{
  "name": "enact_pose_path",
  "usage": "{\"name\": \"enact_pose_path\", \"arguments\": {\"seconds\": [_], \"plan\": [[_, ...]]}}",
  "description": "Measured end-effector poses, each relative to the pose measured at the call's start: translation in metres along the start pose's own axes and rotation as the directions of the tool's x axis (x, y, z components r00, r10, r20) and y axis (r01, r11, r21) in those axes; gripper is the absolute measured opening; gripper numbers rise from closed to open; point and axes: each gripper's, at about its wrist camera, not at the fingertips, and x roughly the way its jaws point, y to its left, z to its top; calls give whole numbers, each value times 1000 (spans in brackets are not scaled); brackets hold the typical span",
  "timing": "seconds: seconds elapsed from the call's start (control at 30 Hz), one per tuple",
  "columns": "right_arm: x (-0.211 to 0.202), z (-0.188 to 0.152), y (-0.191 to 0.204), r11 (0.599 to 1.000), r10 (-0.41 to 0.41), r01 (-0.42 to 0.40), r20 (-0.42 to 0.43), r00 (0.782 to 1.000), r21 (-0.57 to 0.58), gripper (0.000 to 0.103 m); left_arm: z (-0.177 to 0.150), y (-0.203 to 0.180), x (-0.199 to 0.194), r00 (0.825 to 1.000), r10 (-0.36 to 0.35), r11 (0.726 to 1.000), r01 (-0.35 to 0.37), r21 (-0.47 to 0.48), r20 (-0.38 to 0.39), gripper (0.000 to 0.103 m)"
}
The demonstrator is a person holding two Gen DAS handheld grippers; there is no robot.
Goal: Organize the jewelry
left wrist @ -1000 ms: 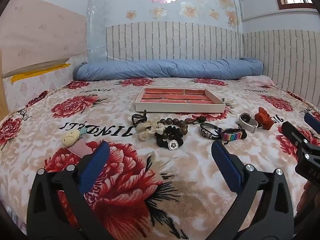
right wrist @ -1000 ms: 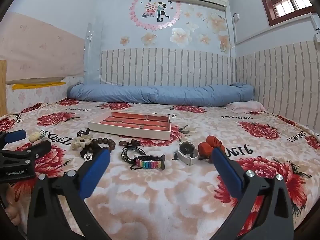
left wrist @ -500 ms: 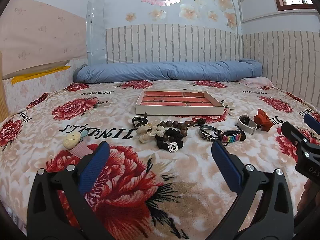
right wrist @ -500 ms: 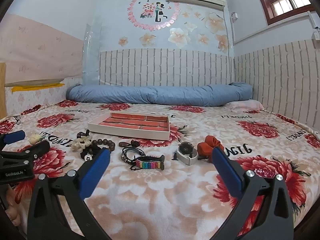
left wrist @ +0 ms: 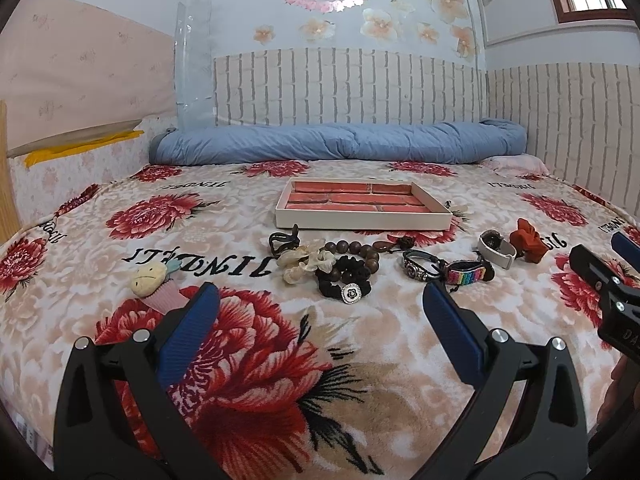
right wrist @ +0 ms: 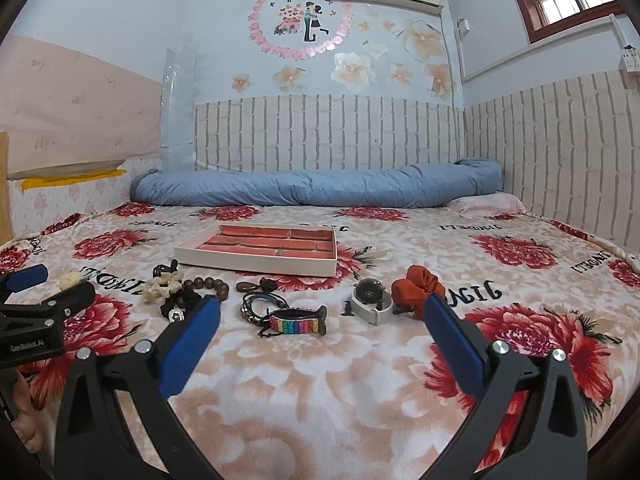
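Both the left hand-held gripper (left wrist: 320,300) and right hand-held gripper (right wrist: 322,312) hover wide open, empty, above the blanket (left wrist: 280,360).

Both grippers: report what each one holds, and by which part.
Nothing is held. The left gripper and right gripper are open above the blanket; all jewelry lies untouched near the tray.

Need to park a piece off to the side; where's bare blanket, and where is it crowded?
Bare: the blanket between both open tools and the jewelry row, and right of the red scrunchie. The tray is empty. Crowded: bead bracelet through watch.
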Motion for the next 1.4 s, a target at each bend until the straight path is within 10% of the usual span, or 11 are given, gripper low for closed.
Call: {"name": "enact_pose_path", "arguments": {"seconds": [1.4], "plan": [[-12, 2, -4, 1000, -7, 7, 14, 1000, 12, 99, 2, -4, -17, 1000, 3, 1000, -3, 10, 17, 98]]}}
